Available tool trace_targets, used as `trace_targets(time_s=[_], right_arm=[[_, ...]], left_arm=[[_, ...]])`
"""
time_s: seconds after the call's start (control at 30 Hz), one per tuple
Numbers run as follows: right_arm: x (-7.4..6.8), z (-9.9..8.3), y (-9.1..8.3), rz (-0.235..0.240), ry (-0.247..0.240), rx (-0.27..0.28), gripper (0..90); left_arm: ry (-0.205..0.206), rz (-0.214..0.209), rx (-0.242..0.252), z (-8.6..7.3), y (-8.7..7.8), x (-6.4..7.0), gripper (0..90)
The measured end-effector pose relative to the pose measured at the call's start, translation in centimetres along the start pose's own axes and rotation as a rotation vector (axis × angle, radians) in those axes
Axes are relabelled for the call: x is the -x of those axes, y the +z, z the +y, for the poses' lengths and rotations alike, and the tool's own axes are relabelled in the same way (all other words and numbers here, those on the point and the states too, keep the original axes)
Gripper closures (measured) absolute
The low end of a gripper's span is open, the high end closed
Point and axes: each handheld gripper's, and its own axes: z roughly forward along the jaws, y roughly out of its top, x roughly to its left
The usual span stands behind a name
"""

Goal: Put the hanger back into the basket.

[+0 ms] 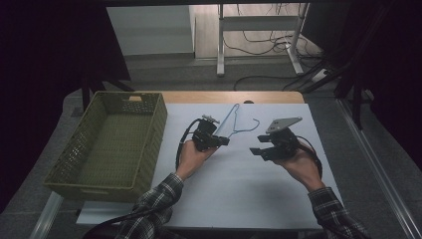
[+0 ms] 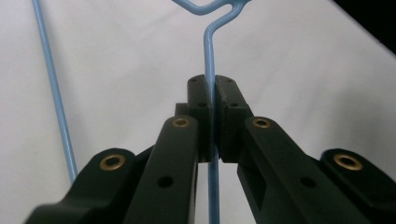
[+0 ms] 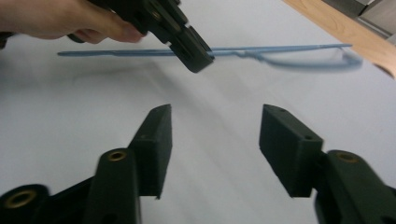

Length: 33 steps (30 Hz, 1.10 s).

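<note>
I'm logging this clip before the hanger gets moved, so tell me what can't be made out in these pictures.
- Blue wire hanger: in the left gripper view its frame is cut off by the top edge, and the left gripper covers part of its neck.
- Hanger hook: blurred in the right gripper view.
- Olive basket: in the high view its near inner wall is hidden by its own rim.
- Right gripper: jaws apart, their bases cut off by the bottom edge.

left hand [image 1: 191,154]: forearm in from bottom, plaid sleeve, grips left tongs [image 1: 225,141] aimed right | left tongs: jaws pressed together, clamped | right hand [image 1: 301,164]: forearm angled in from lower right | right tongs [image 1: 258,151]: aimed left, jaws wide apart, holding nothing
</note>
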Motion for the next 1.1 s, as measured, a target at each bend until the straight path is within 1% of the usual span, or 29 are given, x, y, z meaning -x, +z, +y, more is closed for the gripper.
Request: trace_targets(time_s=[0.07, 0.1, 0.17, 0.2, 0.23, 0.27, 0.3, 0.37, 0.4, 0.43, 0.47, 0.5, 0.53, 0.57, 0.63, 0.67, 0.7, 0.77, 0.8, 0.87, 0.9, 0.93, 0.97, 1.0, 1.03, 1.07, 1.1], right_arm=[[0.1, -0.6, 0.1, -0.001, 0.036, 0.034, 39.6], [0.2, -0.7, 0.2, 0.007, 0.055, 0.054, 39.6], [0.2, -0.8, 0.4, -0.003, 0.076, 0.088, 41.9], [0.1, -0.4, 0.9, -0.008, 0.081, 0.123, 44.4], [0.1, -0.4, 0.9, -0.008, 0.081, 0.123, 44.4], [0.1, -0.2, 1.1, -0.020, 0.077, 0.141, 46.3], [0.0, 0.1, 1.4, -0.028, 0.074, 0.160, 47.4], [0.0, 0.6, 1.8, -0.031, 0.080, 0.211, 53.0], [-0.1, 0.8, 2.0, -0.029, 0.090, 0.231, 55.8], [-0.1, 1.0, 2.2, -0.025, 0.093, 0.248, 60.6], [-0.2, 1.2, 2.4, -0.016, 0.096, 0.263, 69.3], [-0.4, 1.3, 2.5, -0.029, 0.093, 0.267, 80.2], [-0.6, 1.4, 2.6, -0.040, 0.084, 0.277, 83.6], [-1.0, 1.6, 2.7, -0.048, 0.097, 0.274, 84.4], [-1.2, 1.7, 2.6, -0.053, 0.091, 0.272, 84.4], [-1.4, 1.8, 2.5, -0.062, 0.087, 0.265, 84.5], [-1.6, 2.0, 2.4, -0.068, 0.083, 0.251, 84.5], [-1.9, 2.5, 2.1, -0.085, 0.093, 0.227, 84.5], [-2.1, 2.7, 2.0, -0.095, 0.092, 0.215, 84.5], [-2.5, 3.2, 1.8, -0.106, 0.090, 0.190, 84.5], [-2.7, 3.7, 1.7, -0.106, 0.101, 0.172, 84.5], [-2.7, 3.7, 1.7, -0.106, 0.101, 0.172, 84.5], [-2.8, 3.8, 1.7, -0.107, 0.109, 0.162, 84.5], [-2.9, 4.0, 1.7, -0.108, 0.119, 0.154, 84.5], [-3.0, 4.2, 1.8, -0.108, 0.129, 0.145, 84.5], [-3.1, 4.3, 1.8, -0.107, 0.135, 0.139, 84.4], [-3.1, 4.3, 1.8, -0.107, 0.135, 0.139, 84.4]], left_arm=[[0.002, -0.020, 0.011, -0.1, -0.5, 0.4, 86.9], [0.006, -0.027, 0.014, -0.1, -0.7, 0.6, 86.9], [0.017, -0.035, 0.022, -0.1, -1.1, 1.1, 86.9], [0.024, -0.040, 0.024, -0.2, -1.3, 1.4, 86.9], [0.029, -0.045, 0.027, -0.2, -1.5, 1.6, 86.9], [0.031, -0.047, 0.032, -0.2, -1.6, 1.8, 86.9], [0.031, -0.060, 0.033, -0.2, -1.7, 2.0, 86.9], [0.028, -0.079, 0.038, -0.4, -1.9, 2.3, 86.9], [0.026, -0.089, 0.041, -0.5, -1.9, 2.4, 86.9], [0.026, -0.099, 0.042, -0.6, -1.8, 2.6, 86.9], [0.028, -0.111, 0.042, -0.7, -1.8, 2.7, 86.8], [0.029, -0.117, 0.040, -0.8, -1.8, 2.9, 86.8], [0.042, -0.109, 0.034, -0.8, -1.8, 3.0, 86.6], [0.046, -0.101, 0.029, -0.8, -1.8, 3.2, 85.8], [0.076, -0.082, 0.030, -0.9, -2.2, 3.4, 84.8], [0.090, -0.058, 0.031, -0.8, -2.5, 3.6, 79.2], [0.112, -0.045, 0.023, -0.7, -2.8, 3.7, 72.3], [0.160, -0.022, 0.006, -0.4, -3.4, 4.0, 60.4], [0.182, -0.013, 0.000, -0.3, -3.7, 4.2, 57.4], [0.209, -0.002, -0.018, 0.1, -4.1, 4.6, 53.3], [0.220, 0.002, -0.027, 0.3, -4.2, 4.7, 54.5], [0.228, 0.001, -0.033, 0.5, -4.2, 4.9, 54.5], [0.232, -0.008, -0.049, 0.7, -4.2, 5.0, 56.5], [0.244, -0.002, -0.069, 0.9, -4.0, 5.2, 57.9], [0.273, 0.038, -0.110, 1.2, -3.6, 5.7, 63.5], [0.273, 0.038, -0.110, 1.2, -3.6, 5.7, 64.7], [0.277, 0.054, -0.124, 1.3, -3.4, 6.0, 64.7]])
